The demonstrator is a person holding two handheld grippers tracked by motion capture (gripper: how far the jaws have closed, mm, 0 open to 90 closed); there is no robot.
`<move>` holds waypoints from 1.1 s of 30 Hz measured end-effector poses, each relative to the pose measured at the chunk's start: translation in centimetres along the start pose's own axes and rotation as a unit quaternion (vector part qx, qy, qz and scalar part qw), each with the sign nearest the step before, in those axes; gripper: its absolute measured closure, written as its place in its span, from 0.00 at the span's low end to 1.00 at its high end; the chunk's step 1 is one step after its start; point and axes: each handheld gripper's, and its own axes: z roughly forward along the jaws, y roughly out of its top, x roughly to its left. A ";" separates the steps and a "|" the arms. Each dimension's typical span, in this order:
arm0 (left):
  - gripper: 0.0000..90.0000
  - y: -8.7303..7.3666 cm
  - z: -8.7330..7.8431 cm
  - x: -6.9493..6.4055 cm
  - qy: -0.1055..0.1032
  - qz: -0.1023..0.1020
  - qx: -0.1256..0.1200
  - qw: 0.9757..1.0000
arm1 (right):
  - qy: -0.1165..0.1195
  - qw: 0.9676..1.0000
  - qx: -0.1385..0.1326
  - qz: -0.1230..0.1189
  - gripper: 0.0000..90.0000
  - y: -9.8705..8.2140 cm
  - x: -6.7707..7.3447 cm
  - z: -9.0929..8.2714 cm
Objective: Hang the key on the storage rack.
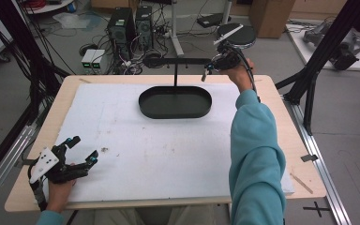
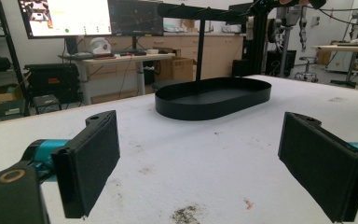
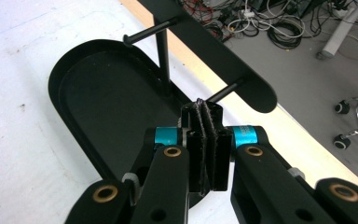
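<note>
Raised at the worktop's far edge, the right tongs [image 1: 214, 63] sit pressed together with nothing between them, at a peg of the black stand [image 3: 205, 49] above its oval tray [image 1: 175, 102]. The left tongs [image 1: 80, 149] rest spread apart near the front-left corner.

stand [image 1: 176, 62]: black, upright, pegged crossbar | base: oval tray [image 1: 175, 102] | table's far edge
</note>
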 end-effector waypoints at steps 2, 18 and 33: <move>0.14 0.0 0.0 0.0 0.000 0.000 0.000 1.000 | 0.000 1.000 -0.004 0.002 0.98 0.0 -0.1 0.0; 0.14 0.0 0.0 0.0 0.000 0.000 0.001 1.000 | -0.010 1.000 -0.017 0.004 0.98 0.0 -0.5 0.5; 0.14 0.0 0.0 0.0 0.000 -0.001 -0.001 1.000 | -0.031 0.999 -0.030 0.019 0.84 -0.3 -0.8 -0.2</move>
